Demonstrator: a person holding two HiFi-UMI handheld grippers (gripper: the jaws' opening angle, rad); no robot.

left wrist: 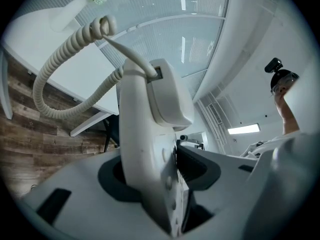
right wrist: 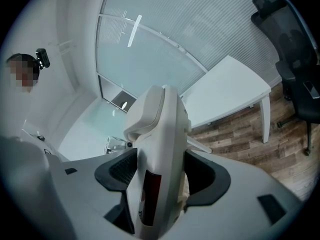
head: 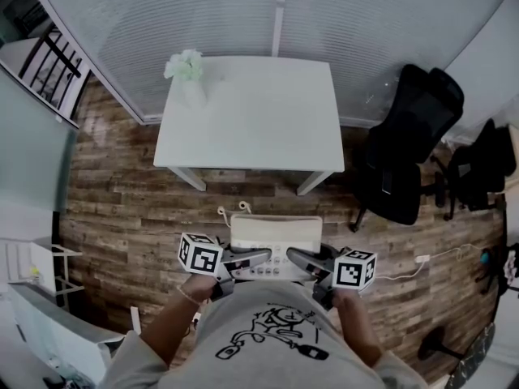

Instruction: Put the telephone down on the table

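The white table point(head: 251, 112) is standing in the upper middle of the head view on a floor point(head: 122, 209) of dark wooden planks, close against a wall of ribbed frosted glass point(head: 211, 14). A small vase of pale flowers point(head: 185, 65) is sitting at the table's upper left corner. A black office chair point(head: 409, 144) is standing beside the table, at the right of the frame, and a white cable point(head: 442, 254) is lying on the planks below it. The telephone point(head: 276, 237) is hanging in the air at the lower middle, over the floor and short of the table's near edge. The left gripper point(head: 258, 258) is clamping its left side and the right gripper point(head: 298, 258) its right side, and the pads are pressing on the casing. Its coiled cord point(left wrist: 60, 69) is looping out toward the table.
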